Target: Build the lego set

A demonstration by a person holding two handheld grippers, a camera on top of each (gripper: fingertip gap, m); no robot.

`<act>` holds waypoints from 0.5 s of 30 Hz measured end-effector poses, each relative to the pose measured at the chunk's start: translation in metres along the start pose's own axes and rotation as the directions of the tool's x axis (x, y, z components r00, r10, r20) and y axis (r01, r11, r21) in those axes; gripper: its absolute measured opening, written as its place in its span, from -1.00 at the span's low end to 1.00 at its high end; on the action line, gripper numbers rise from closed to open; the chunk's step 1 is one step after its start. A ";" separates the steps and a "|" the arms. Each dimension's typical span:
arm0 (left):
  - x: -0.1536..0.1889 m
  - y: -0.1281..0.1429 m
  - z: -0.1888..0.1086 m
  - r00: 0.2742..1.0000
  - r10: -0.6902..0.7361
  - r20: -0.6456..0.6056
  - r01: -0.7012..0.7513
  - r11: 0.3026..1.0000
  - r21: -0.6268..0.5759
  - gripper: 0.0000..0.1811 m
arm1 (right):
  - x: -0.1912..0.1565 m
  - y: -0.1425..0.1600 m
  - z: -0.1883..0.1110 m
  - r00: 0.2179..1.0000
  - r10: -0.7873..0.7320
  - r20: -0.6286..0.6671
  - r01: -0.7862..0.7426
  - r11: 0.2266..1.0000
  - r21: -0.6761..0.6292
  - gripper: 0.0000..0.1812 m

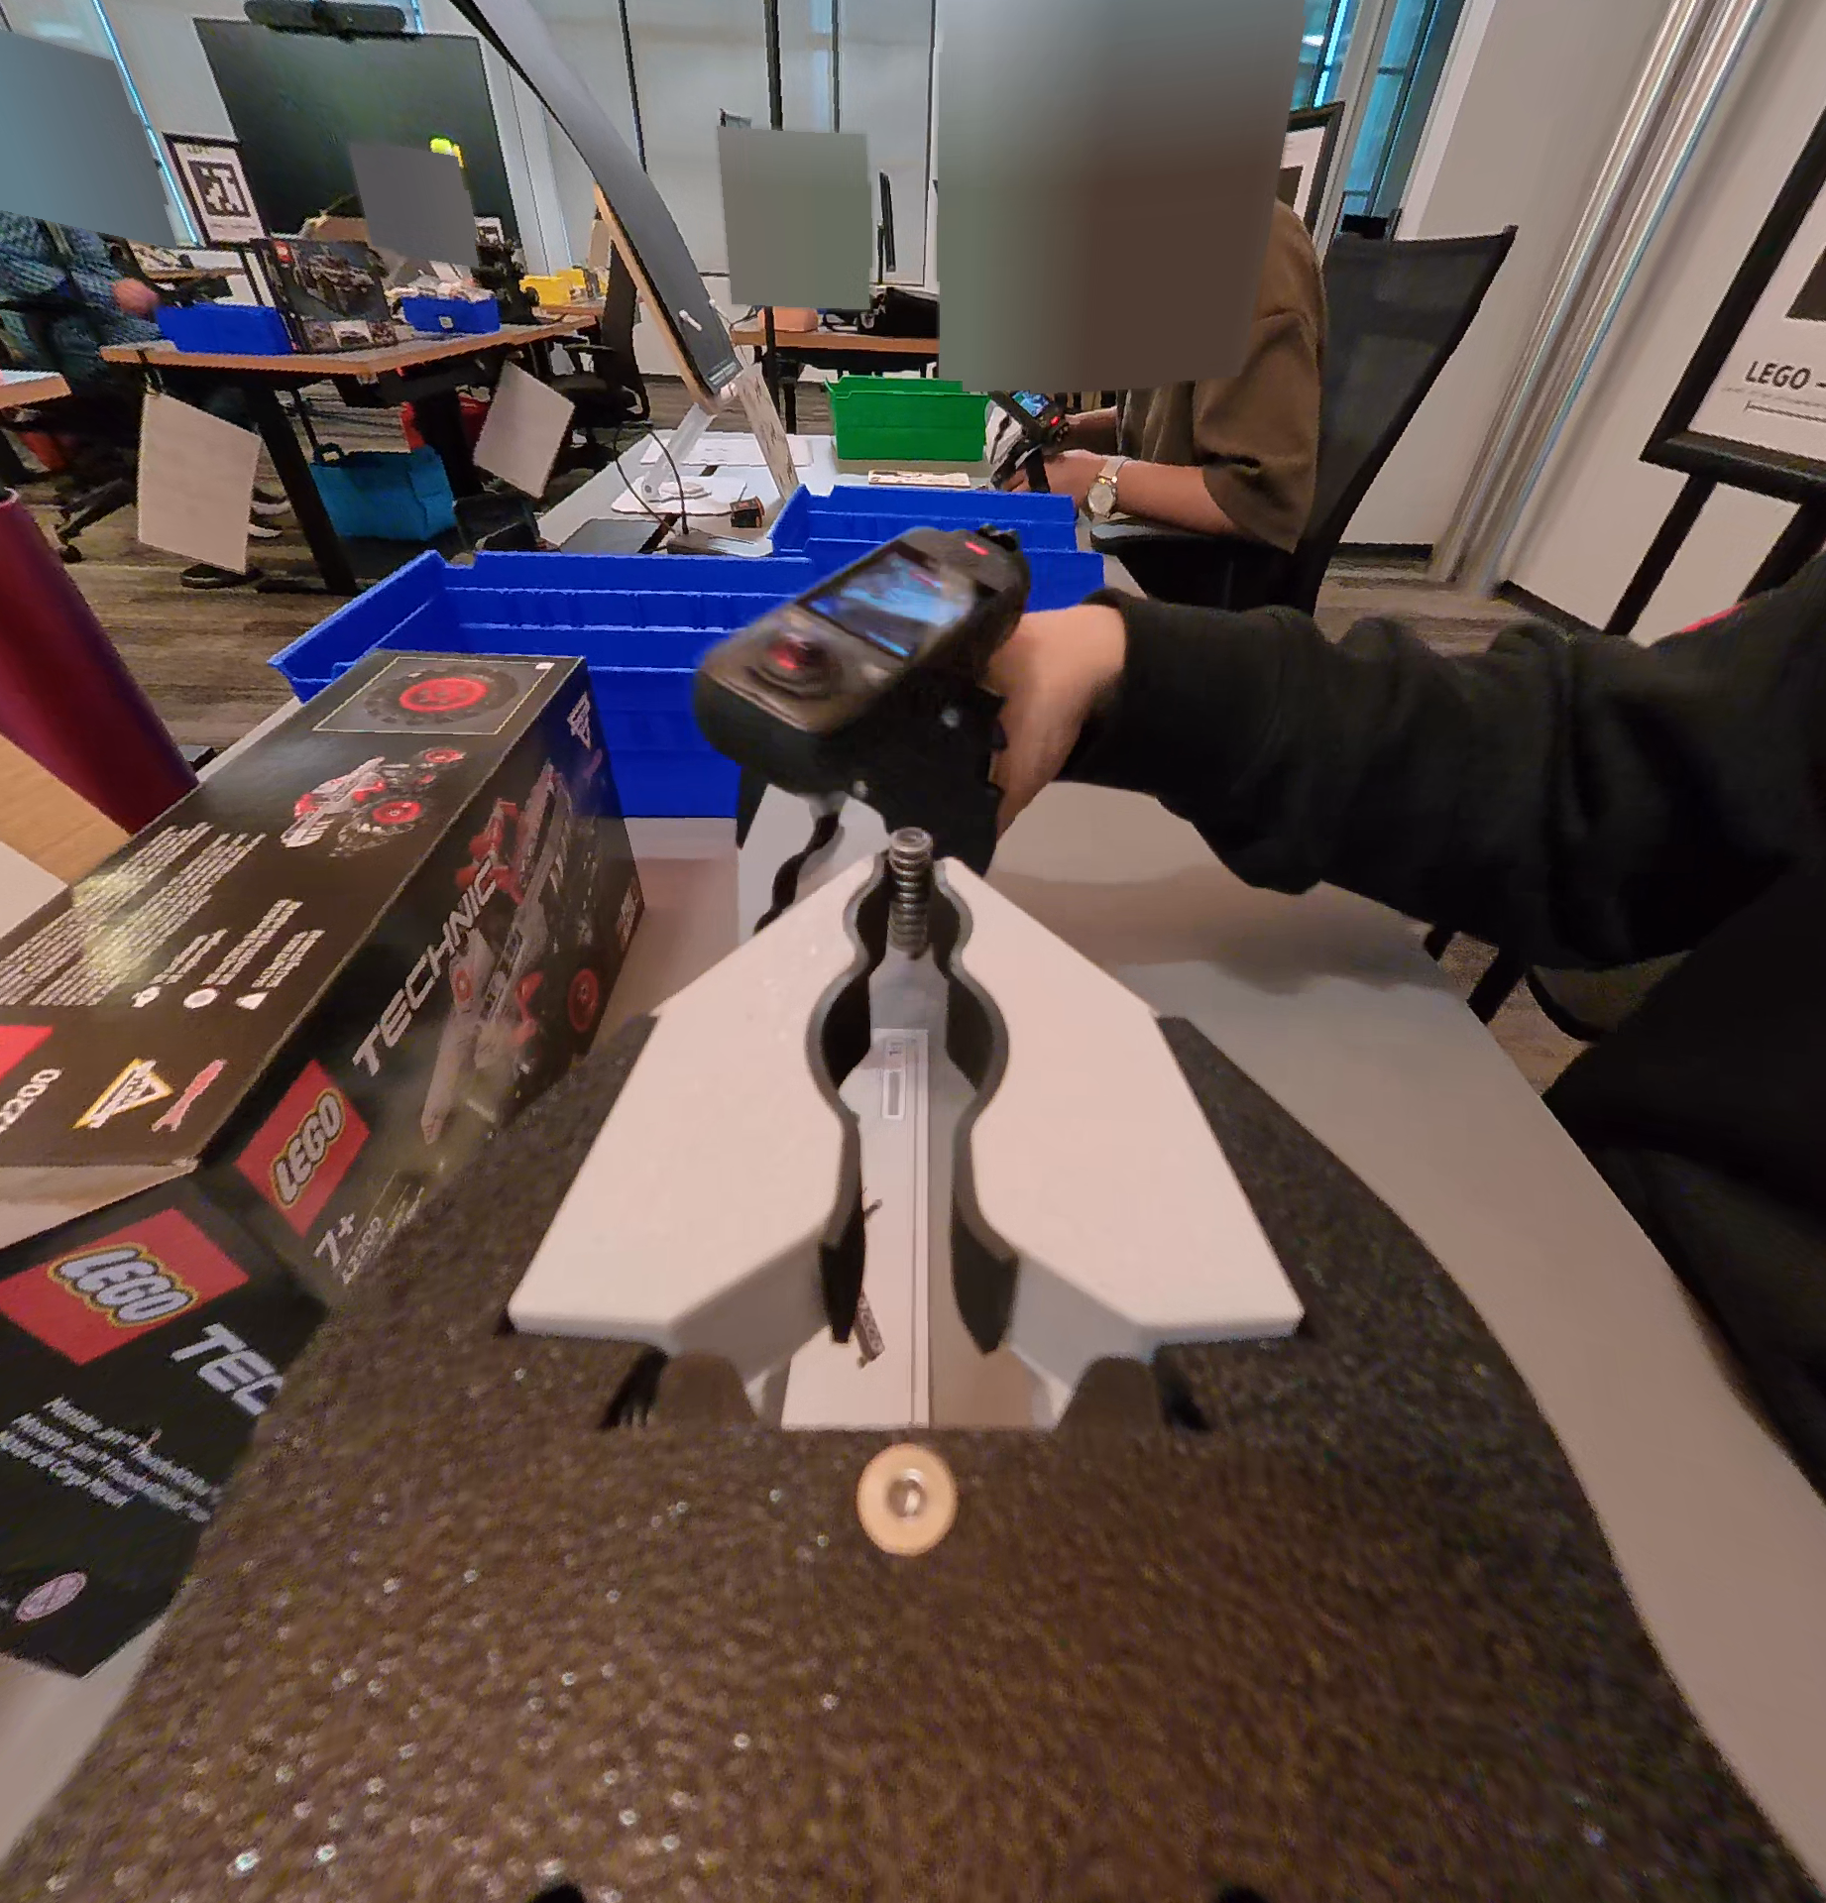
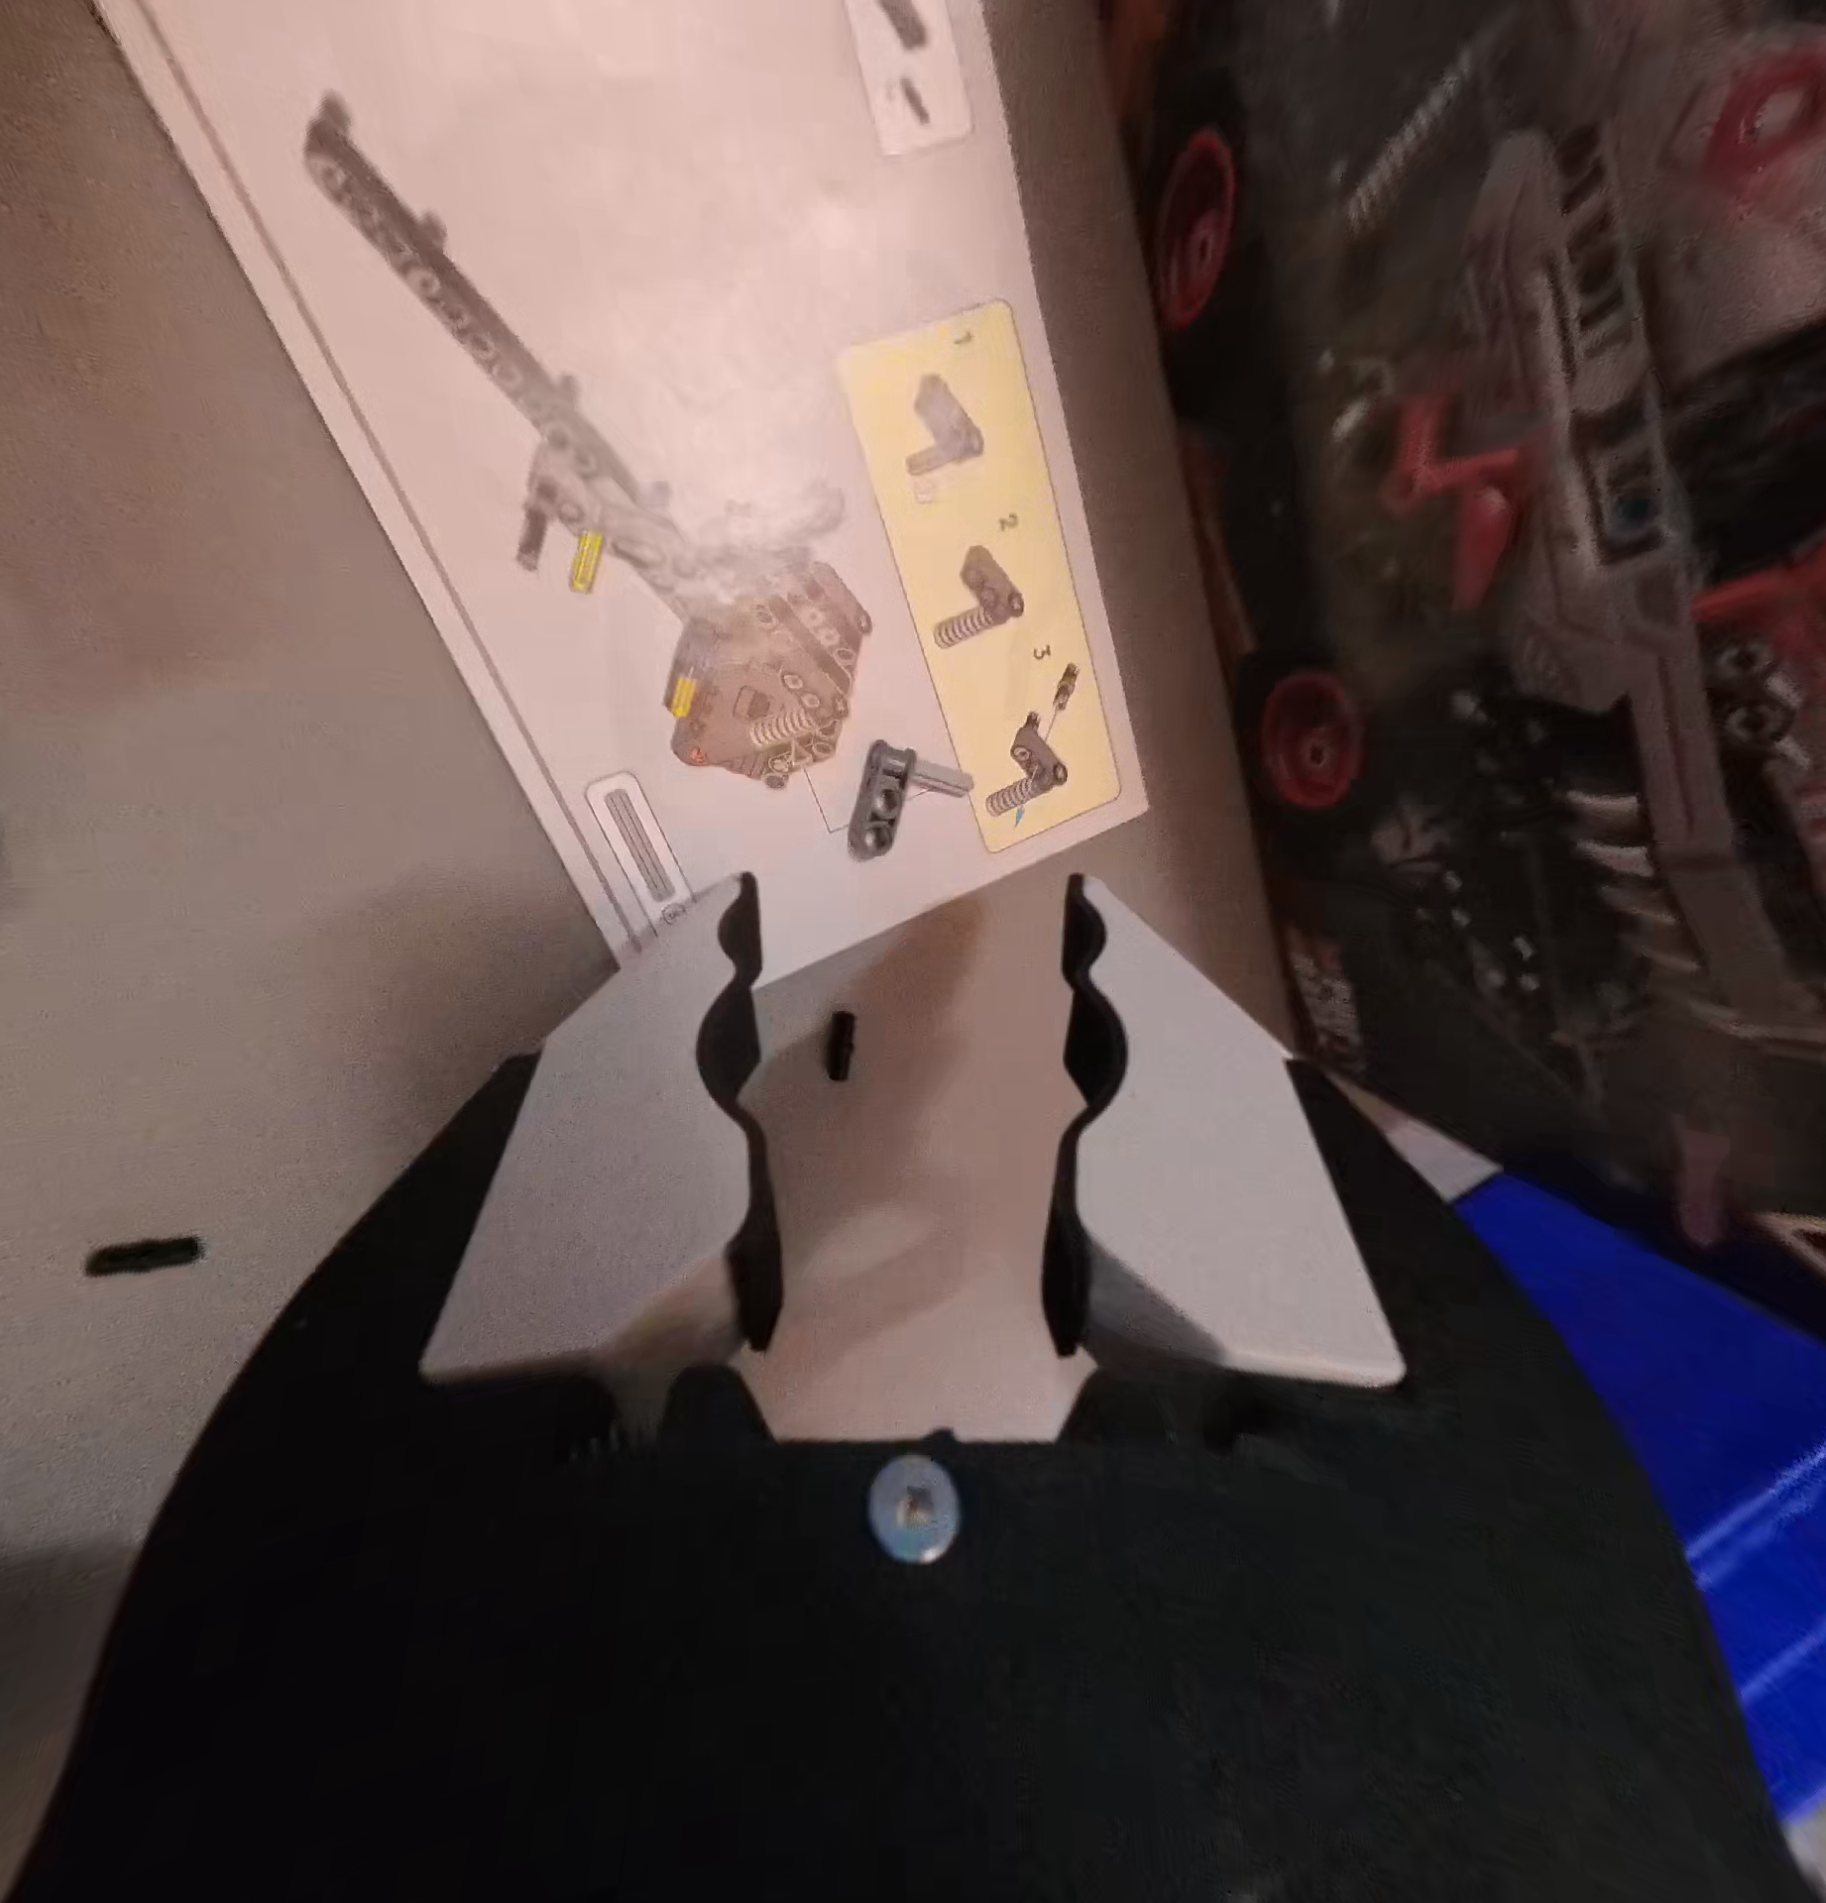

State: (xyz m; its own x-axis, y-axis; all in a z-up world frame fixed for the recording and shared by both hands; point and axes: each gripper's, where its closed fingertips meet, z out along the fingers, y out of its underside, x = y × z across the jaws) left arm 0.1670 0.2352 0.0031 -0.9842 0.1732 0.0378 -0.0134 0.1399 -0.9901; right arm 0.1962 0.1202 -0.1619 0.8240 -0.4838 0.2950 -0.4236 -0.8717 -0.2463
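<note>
My left gripper point(image 1: 907, 877) is shut on a grey metal spring point(image 1: 910, 894) that stands upright between its tips, held above the grey table point(image 1: 1249, 989). Just beyond it a hand in a black sleeve holds the right gripper's body point(image 1: 868, 669), pointing down. In the right wrist view my right gripper point(image 2: 909, 891) is open and empty, hovering over a small black pin point(image 2: 840, 1044) that lies on the table between its fingers. A dark grey angled beam with a grey axle point(image 2: 885, 788) lies on the open instruction booklet point(image 2: 621, 309) just ahead. Another black pin point(image 2: 142, 1255) lies at the left.
Black Lego set boxes point(image 1: 301, 927) lie at my left; one shows in the right wrist view point(image 2: 1558, 618). Blue bins point(image 1: 621, 638) stand behind them; a blue bin edge point(image 2: 1712, 1442) shows at lower right. A dark red bottle point(image 1: 33, 659) stands far left. A seated person point(image 1: 1228, 443) works at the table beyond. My right fingertips sit around 20 cm from my left ones.
</note>
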 end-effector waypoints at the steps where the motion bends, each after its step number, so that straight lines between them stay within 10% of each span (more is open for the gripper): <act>1: -0.001 0.000 -0.001 1.000 0.000 0.005 0.000 1.000 0.001 -0.96 | 0.000 0.001 0.000 0.993 0.114 0.019 -0.113 0.993 -0.010 -0.44; 5: -0.004 -0.003 -0.007 1.000 -0.013 0.016 0.013 1.000 0.018 -0.96 | 0.004 -0.010 0.002 0.787 0.607 0.108 -0.616 0.781 0.101 -0.58; 11: -0.002 -0.006 -0.008 1.000 -0.027 0.005 0.026 0.999 0.030 -0.95 | -0.002 -0.014 0.006 0.729 0.677 0.104 -0.684 0.725 0.078 -0.84; 15: 0.000 -0.006 -0.008 1.000 -0.020 0.005 0.020 1.000 0.013 -0.95 | 0.001 -0.005 0.004 0.643 0.759 0.099 -0.764 0.644 0.024 -0.66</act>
State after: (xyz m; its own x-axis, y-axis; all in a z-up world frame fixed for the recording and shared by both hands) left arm 0.1683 0.2425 0.0098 -0.9845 0.1659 0.0571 -0.0354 0.1311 -0.9907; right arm 0.2008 0.1246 -0.1637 0.2456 -0.9653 -0.0888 -0.8938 -0.1900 -0.4063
